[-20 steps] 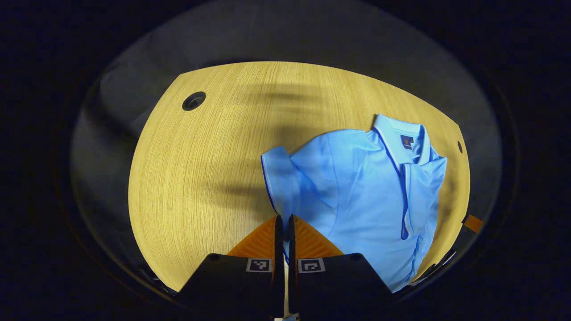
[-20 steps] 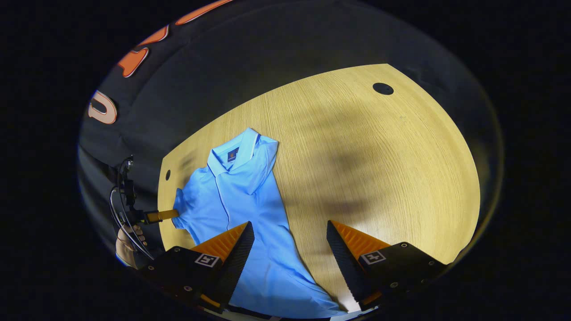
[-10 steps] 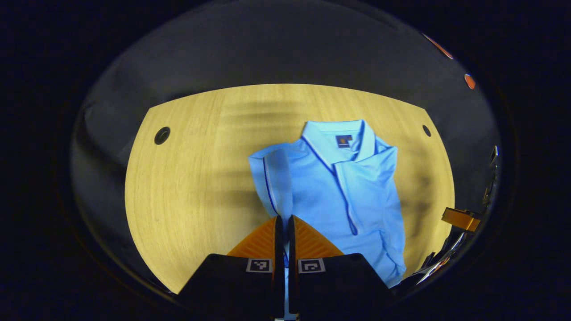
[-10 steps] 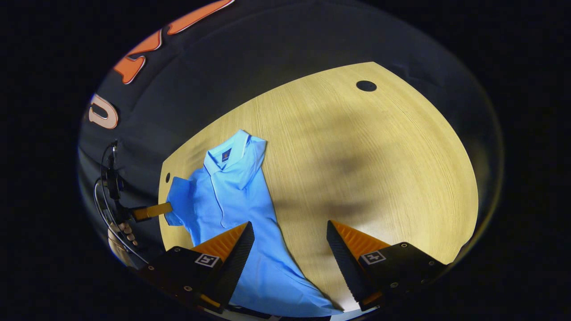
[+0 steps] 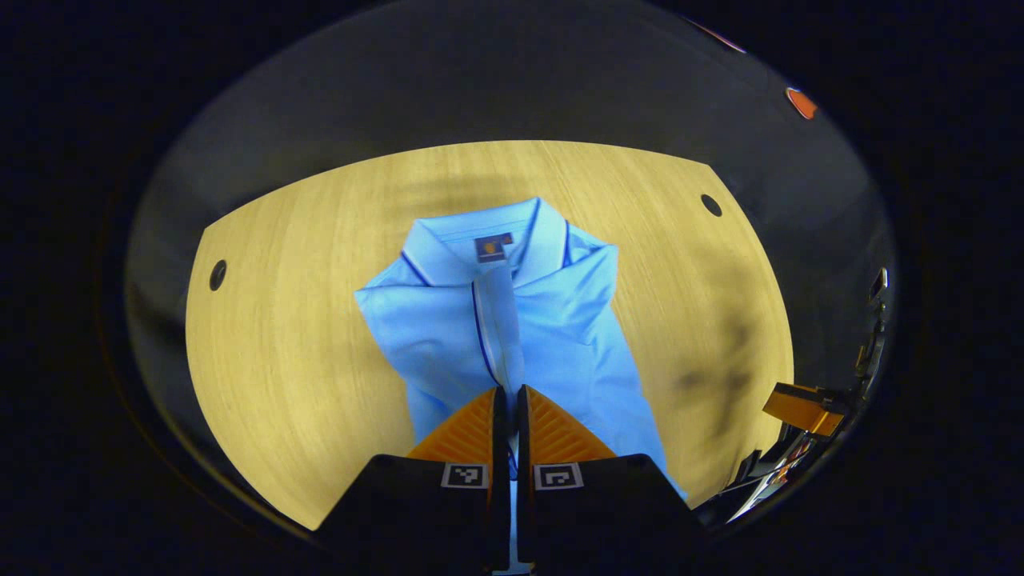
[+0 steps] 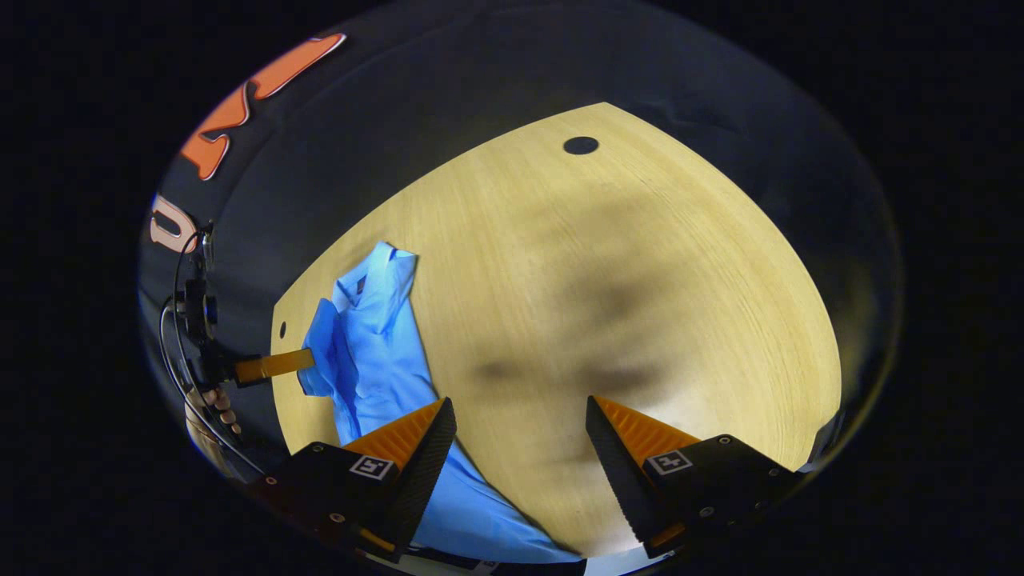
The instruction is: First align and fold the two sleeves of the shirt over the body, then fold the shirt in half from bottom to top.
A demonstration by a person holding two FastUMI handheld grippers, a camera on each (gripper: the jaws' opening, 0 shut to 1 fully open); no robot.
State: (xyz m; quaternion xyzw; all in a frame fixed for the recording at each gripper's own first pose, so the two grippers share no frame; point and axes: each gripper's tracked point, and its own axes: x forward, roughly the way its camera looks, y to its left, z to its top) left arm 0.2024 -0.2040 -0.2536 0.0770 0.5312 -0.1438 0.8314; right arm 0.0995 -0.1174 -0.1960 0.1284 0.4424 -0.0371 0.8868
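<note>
Second sleeve fold in progress.
Left gripper (image 5: pixel 509 400), clenched on sleeve (image 5: pixel 498 336), has carried it over shirt (image 5: pixel 560 320); right gripper (image 6: pixel 520 424), at 5 o'clock, released.

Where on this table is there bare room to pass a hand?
Bare wood runs from the shirt to the cable hole, ahead of the open right gripper. The table is crowded at the shirt, where the left gripper pinches a sleeve.
</note>
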